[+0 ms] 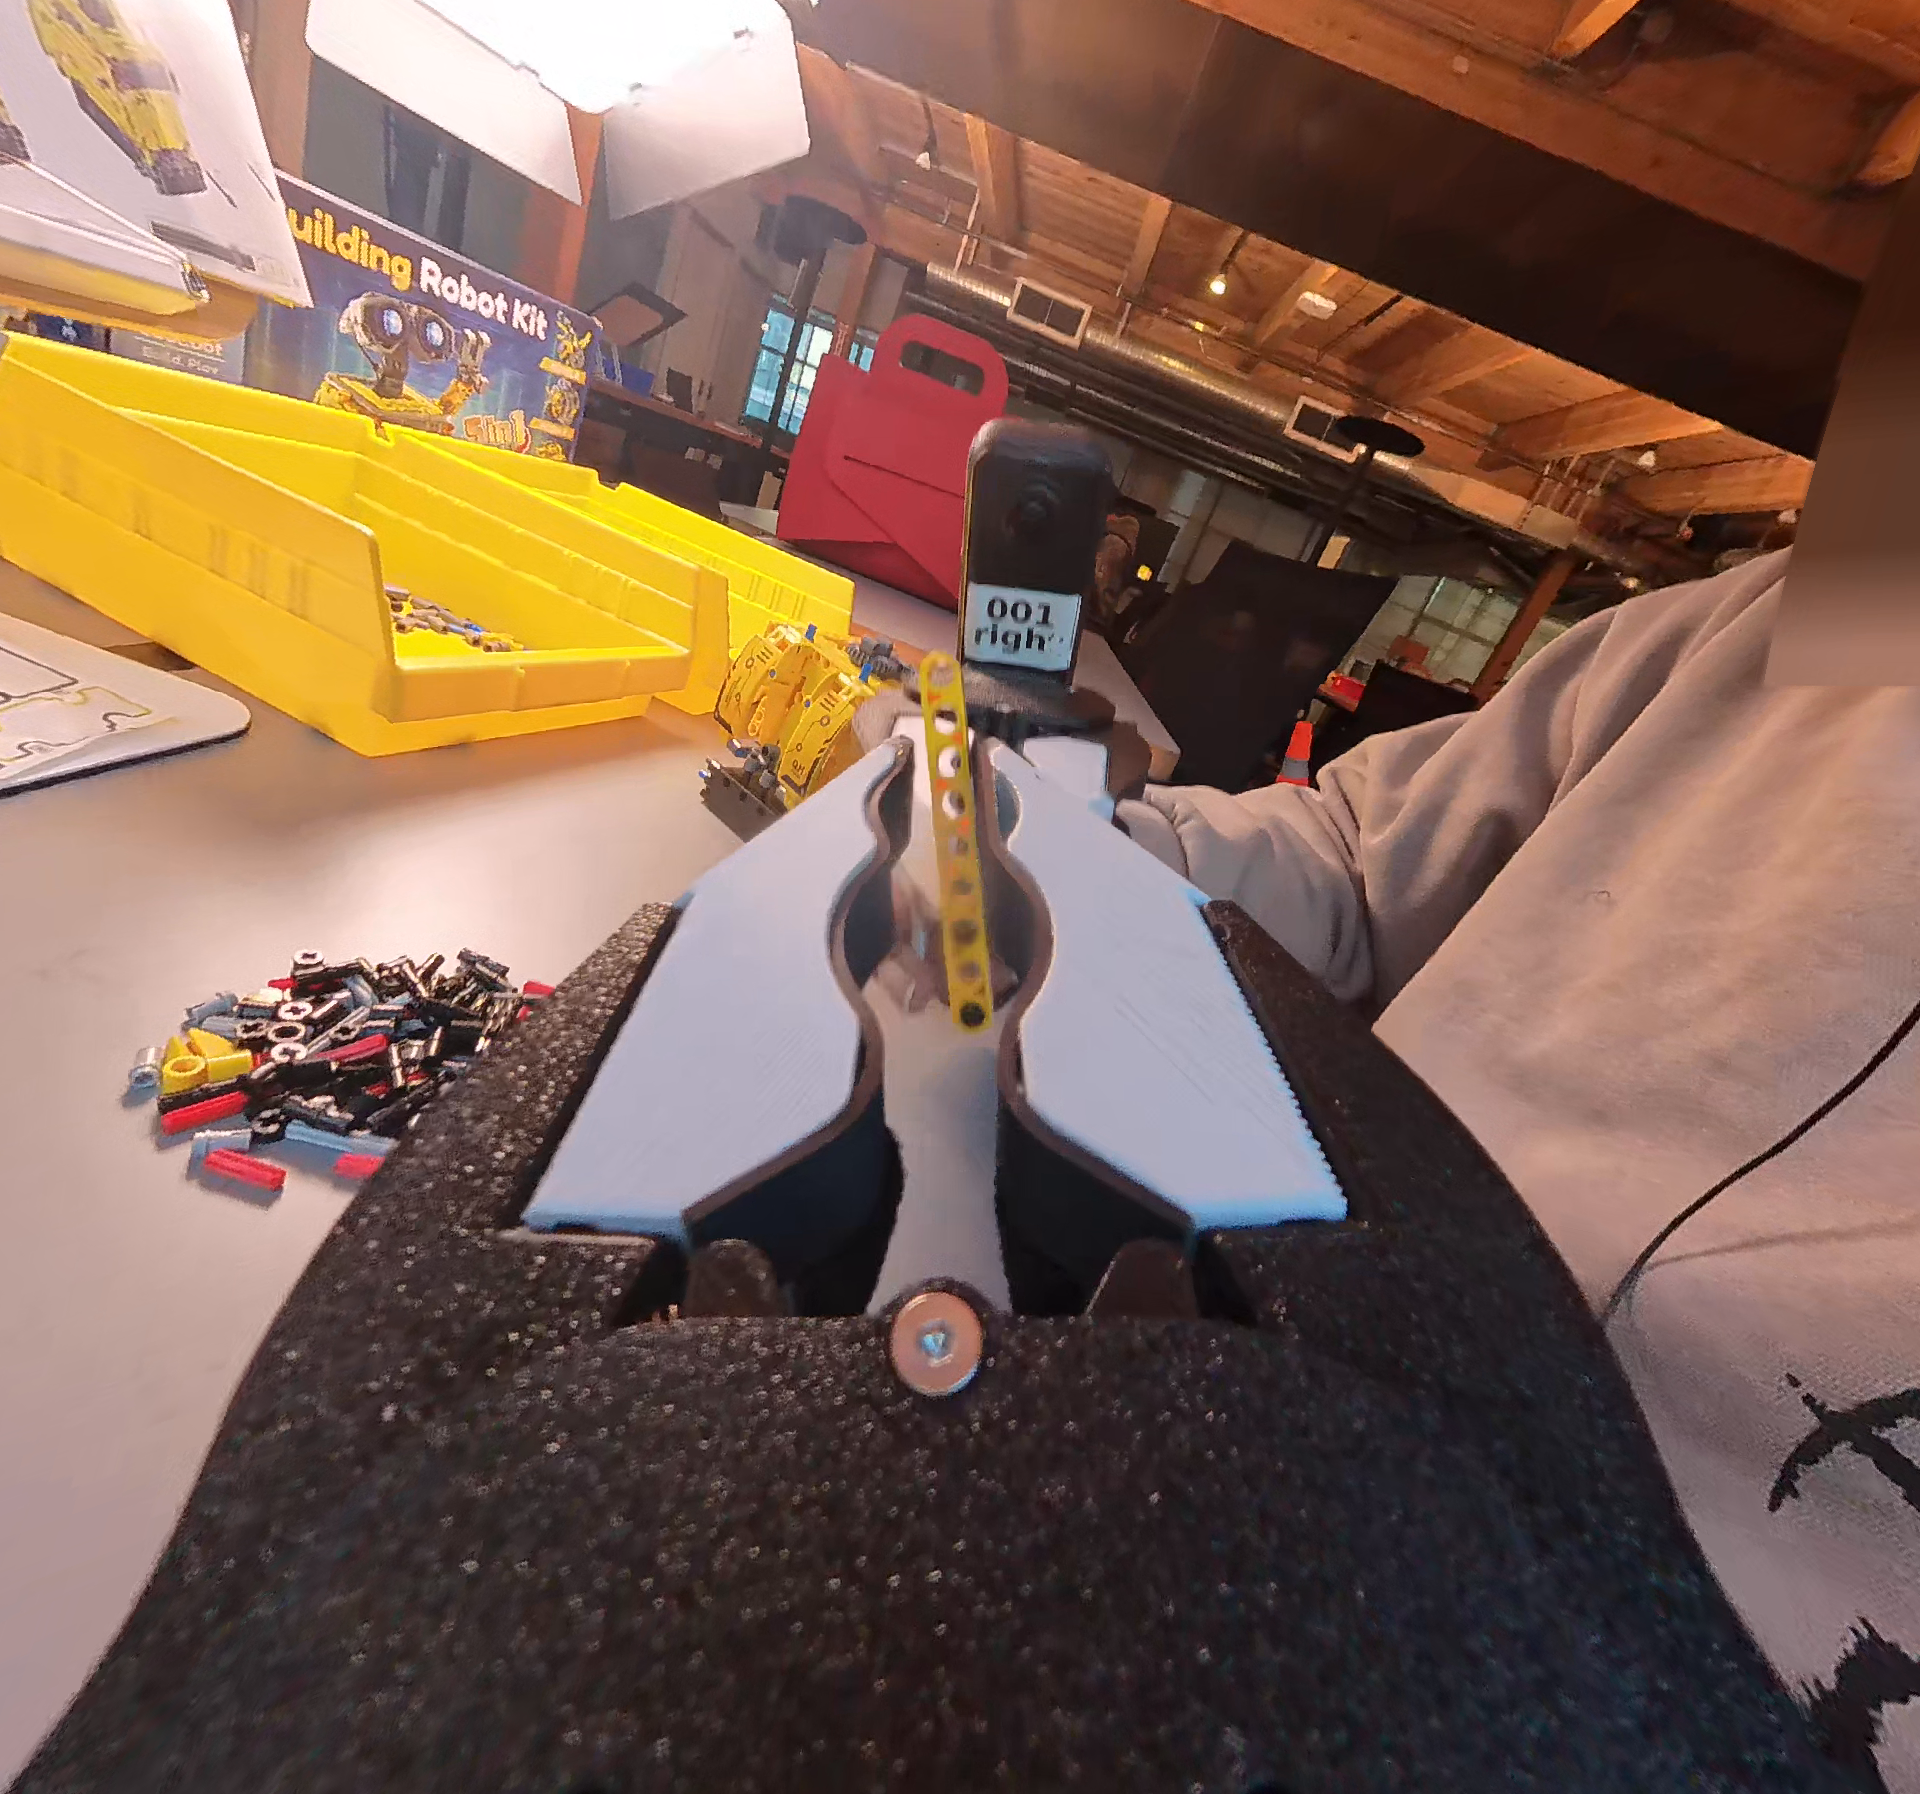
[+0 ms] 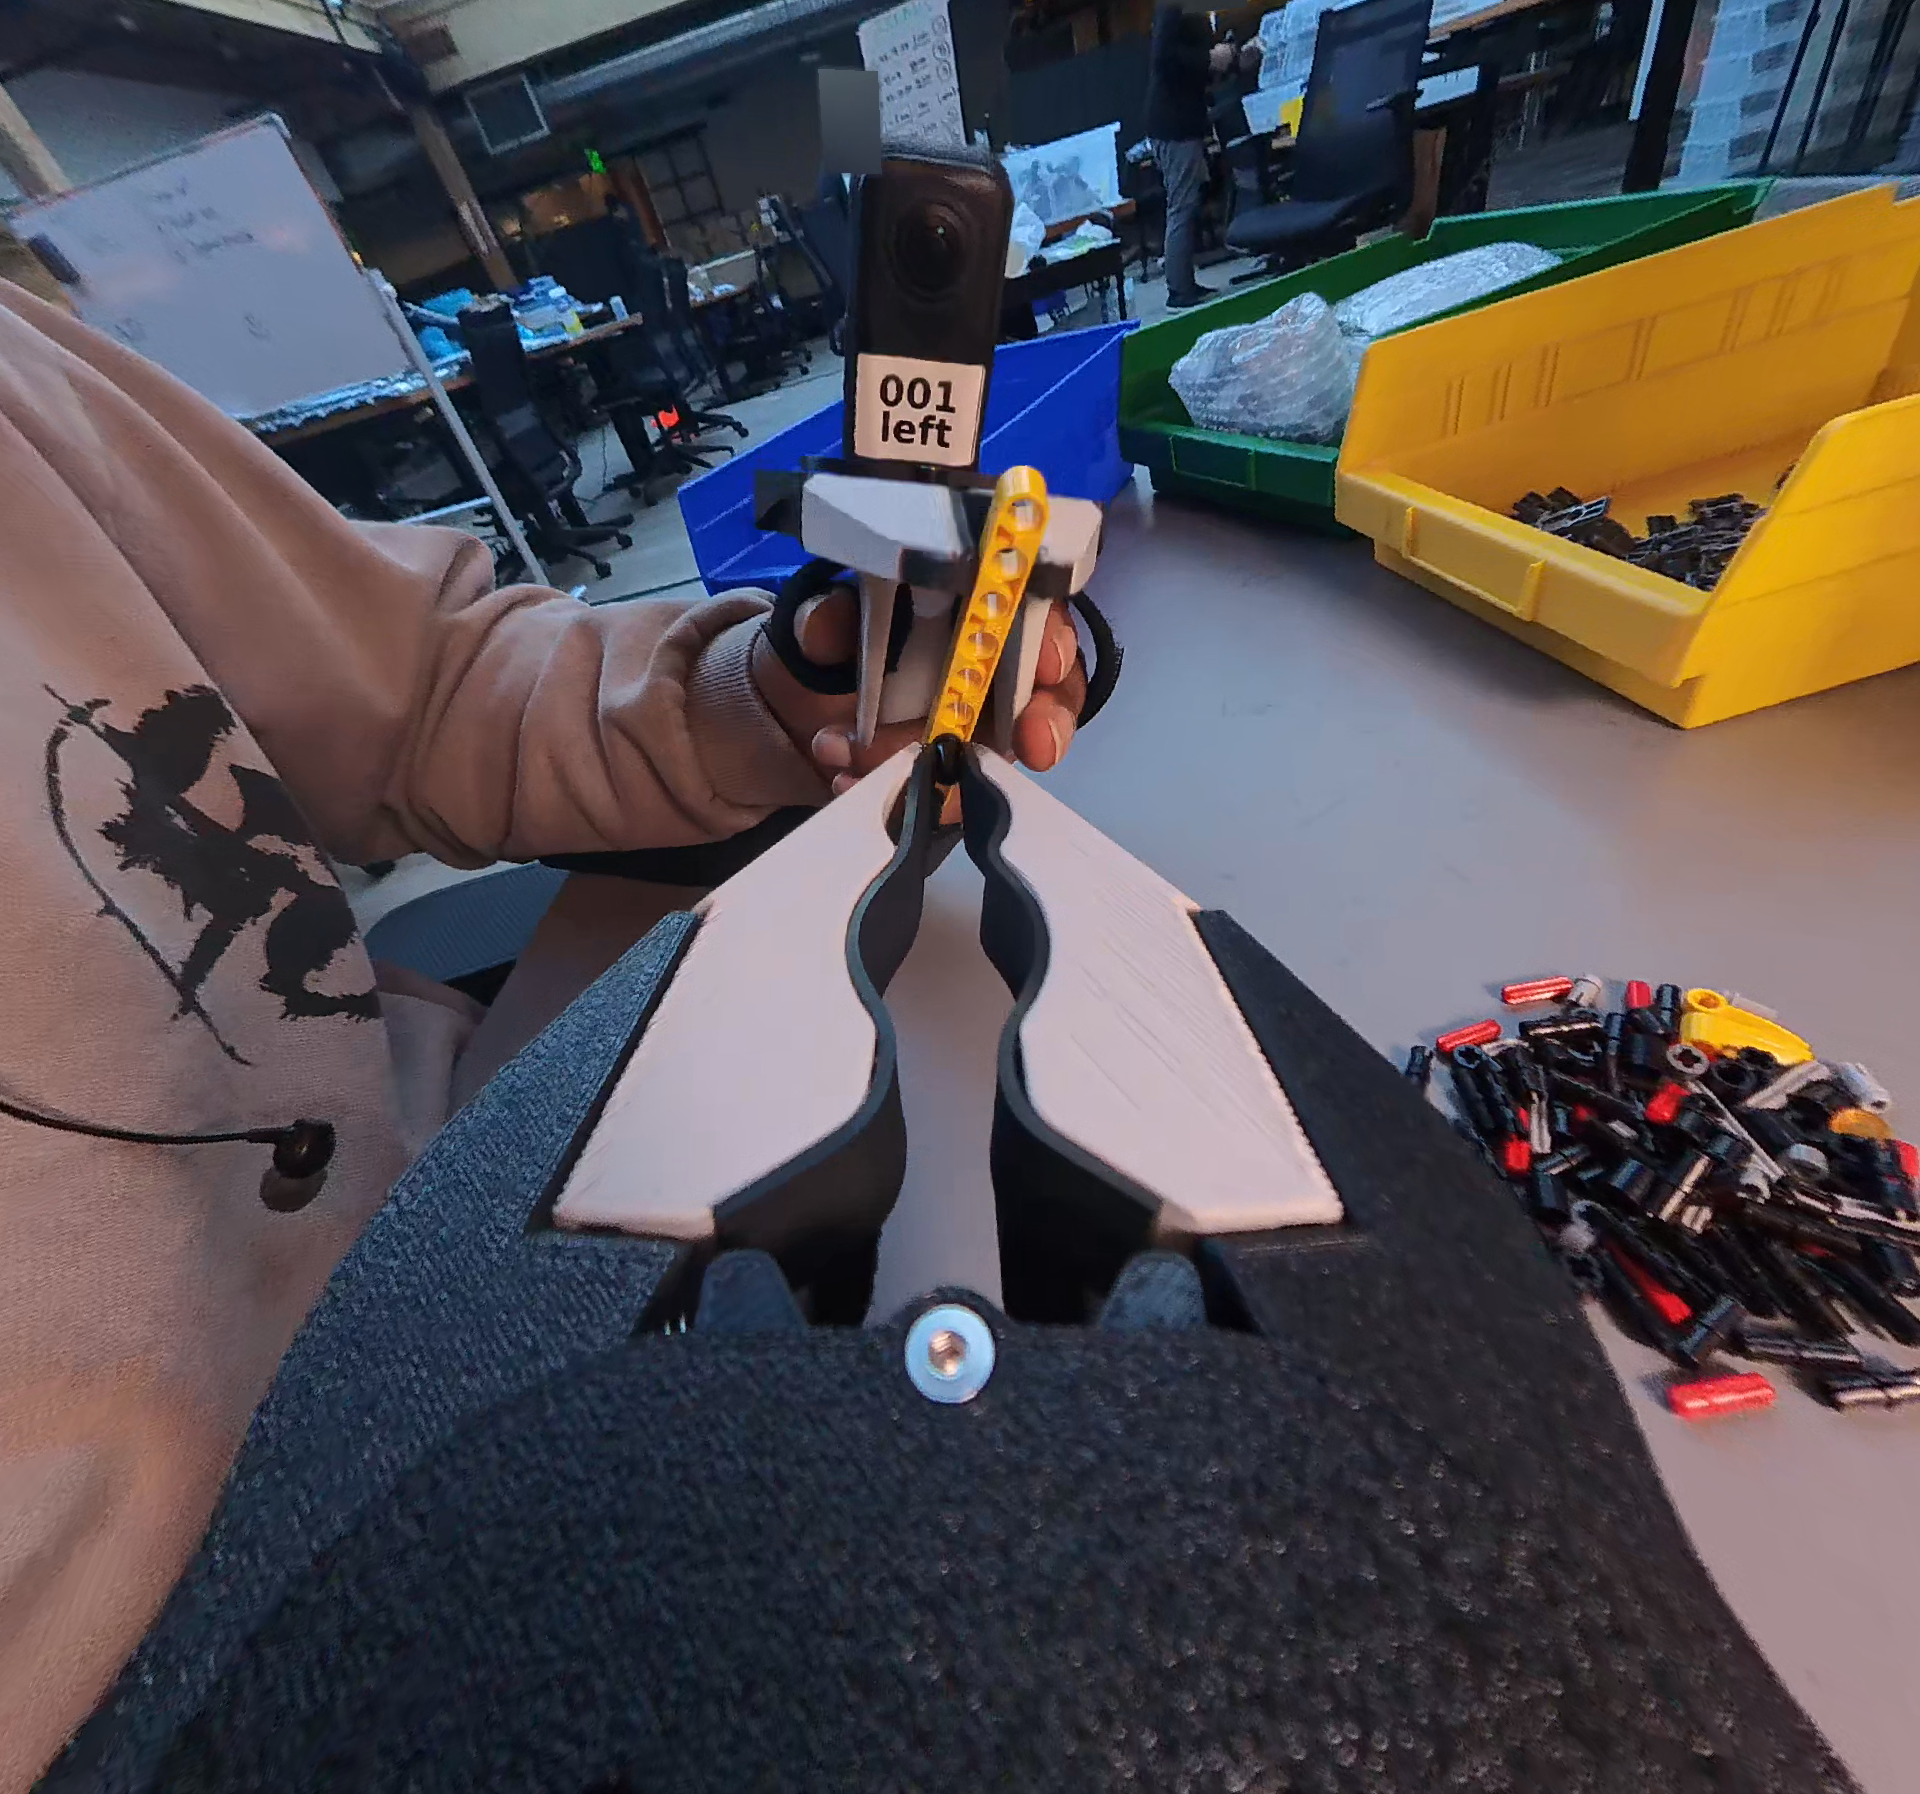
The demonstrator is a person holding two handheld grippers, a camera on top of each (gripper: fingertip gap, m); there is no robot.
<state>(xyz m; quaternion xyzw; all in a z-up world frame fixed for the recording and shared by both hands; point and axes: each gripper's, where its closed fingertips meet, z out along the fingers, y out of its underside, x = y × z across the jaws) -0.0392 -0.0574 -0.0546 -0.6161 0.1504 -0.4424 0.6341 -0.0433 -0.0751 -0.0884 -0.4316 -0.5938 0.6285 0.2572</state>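
Yellow holed beam [image 1: 957, 845] near-upright, long axis vertical, top tilted slightly. Left gripper [image 1: 940, 757] and right gripper [image 2: 943, 757] both clenched on it, tip to tip.

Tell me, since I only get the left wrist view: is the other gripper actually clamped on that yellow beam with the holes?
Observer: Yes. In the right wrist view the right gripper has its tips shut on the lower end of the yellow beam.
Operator: Anything beyond it that my view misses?
Observer: A blue bin stands farther back, next to a green bin that holds clear-wrapped bundles.
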